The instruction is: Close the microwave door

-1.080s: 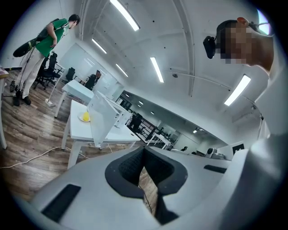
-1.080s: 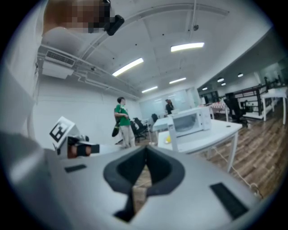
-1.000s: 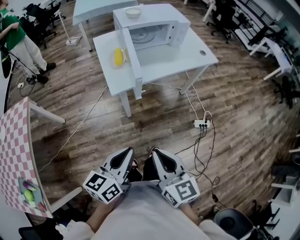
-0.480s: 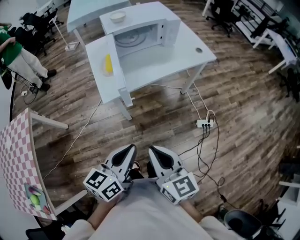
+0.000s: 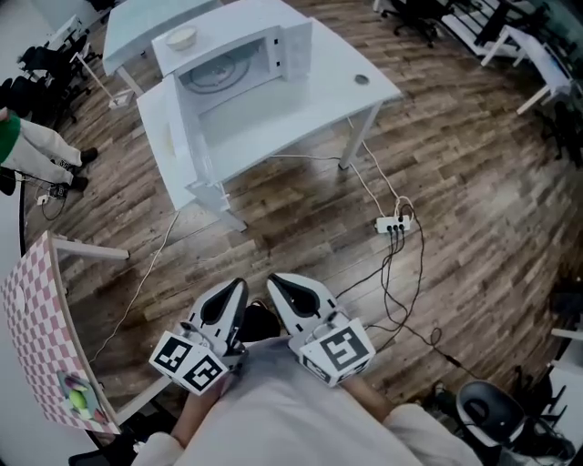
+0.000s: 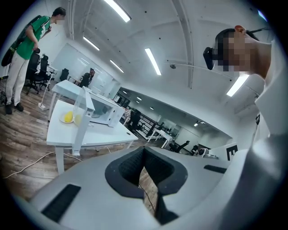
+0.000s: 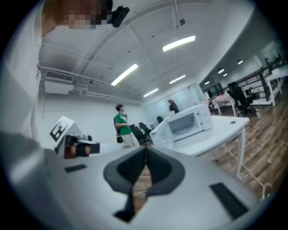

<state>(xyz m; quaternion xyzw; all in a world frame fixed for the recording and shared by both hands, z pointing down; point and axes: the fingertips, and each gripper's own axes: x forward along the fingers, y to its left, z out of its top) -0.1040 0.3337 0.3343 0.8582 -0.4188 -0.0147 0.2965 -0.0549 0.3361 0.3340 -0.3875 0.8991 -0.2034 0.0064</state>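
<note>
**Floor to cross before the door**

Wood floor lies between me and the table [image 5: 314, 105]. On it, the microwave [image 5: 239, 65] door [image 5: 182, 146] sticks out toward me, ahead and left, well apart. My left gripper [image 5: 235, 293] is nearer than my right gripper [image 5: 277, 284]. The 2 are pinched shut, holding nothing.

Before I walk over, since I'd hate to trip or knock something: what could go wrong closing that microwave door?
1. The power strip and loose cables lie on the floor near your path to the table; a foot could snag them.
2. A bowl sits on top of the microwave; slamming the open door might jolt it off.
</note>
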